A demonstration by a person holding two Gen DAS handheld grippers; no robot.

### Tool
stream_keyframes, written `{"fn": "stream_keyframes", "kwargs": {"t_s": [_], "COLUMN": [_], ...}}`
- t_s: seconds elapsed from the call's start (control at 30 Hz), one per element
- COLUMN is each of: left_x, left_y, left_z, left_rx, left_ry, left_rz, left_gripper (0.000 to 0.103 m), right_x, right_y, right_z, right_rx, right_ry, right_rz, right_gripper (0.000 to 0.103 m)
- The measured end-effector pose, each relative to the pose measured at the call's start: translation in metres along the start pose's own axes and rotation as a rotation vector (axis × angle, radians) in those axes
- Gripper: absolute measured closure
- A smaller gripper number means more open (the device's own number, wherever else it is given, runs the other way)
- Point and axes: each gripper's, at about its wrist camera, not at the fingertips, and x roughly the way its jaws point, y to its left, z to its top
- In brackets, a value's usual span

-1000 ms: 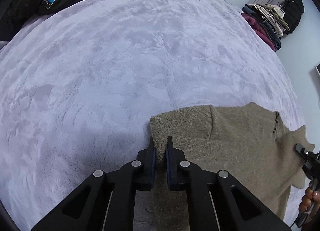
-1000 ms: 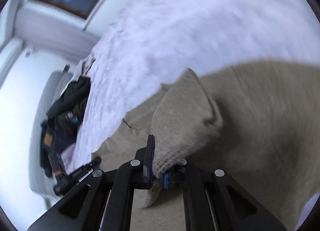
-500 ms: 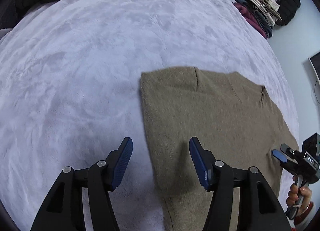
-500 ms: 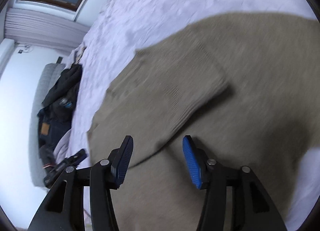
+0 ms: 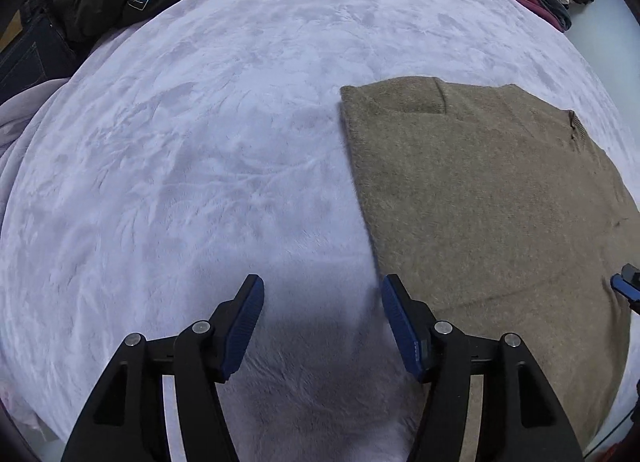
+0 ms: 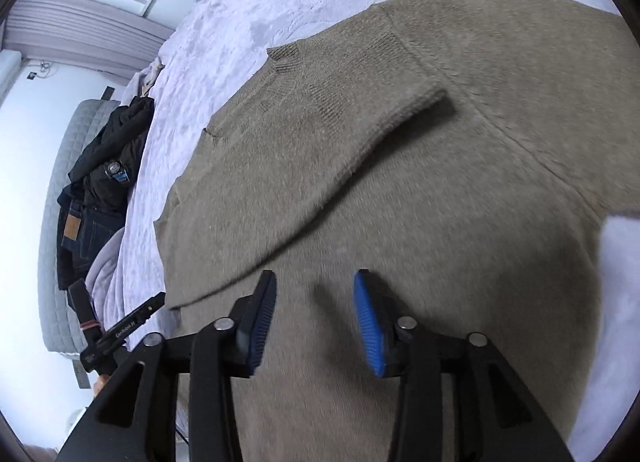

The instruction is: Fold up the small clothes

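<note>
Left wrist: tongs (image 5: pixel 322 314) open beside sweater (image 5: pixel 500 198)

Bedroom, plush bedspread (image 5: pixel 224 134), padded headboard (image 6: pixel 60 190)

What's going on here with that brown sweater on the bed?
A person with a handheld gripper in each hand is folding a tan sweater on a lilac blanket. One sleeve is already folded across the body. Both the left gripper and the right gripper are open and hold nothing; their jaws have just been moving.
</note>
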Motion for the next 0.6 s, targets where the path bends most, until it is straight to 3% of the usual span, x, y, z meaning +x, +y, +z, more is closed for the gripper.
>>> {"fn": "stream_keyframes", "kwargs": {"t_s": [0.2, 0.37, 0.6], "left_x": [-0.036, -0.042, -0.033], "left_y": [-0.057, -0.113, -0.171], "left_z": [-0.020, -0.029, -0.025], "left_rx": [0.096, 0.168, 0.191], "left_ry": [-0.029, -0.014, -0.015], "left_rz": [-0.071, -0.152, -0.154], "left_gripper": [0.040, 0.040, 0.040], "right_x": [-0.022, -0.040, -0.048], "right_y": [-0.019, -0.035, -0.028], "right_z": [-0.022, -0.028, 0.043], "right_rx": [0.064, 0.121, 0.106], "right_ry": [-0.004, -0.044, -0.230], "right_rz": [0.003, 0.004, 0.042], "right_gripper": [0.055, 0.055, 0.058]}}
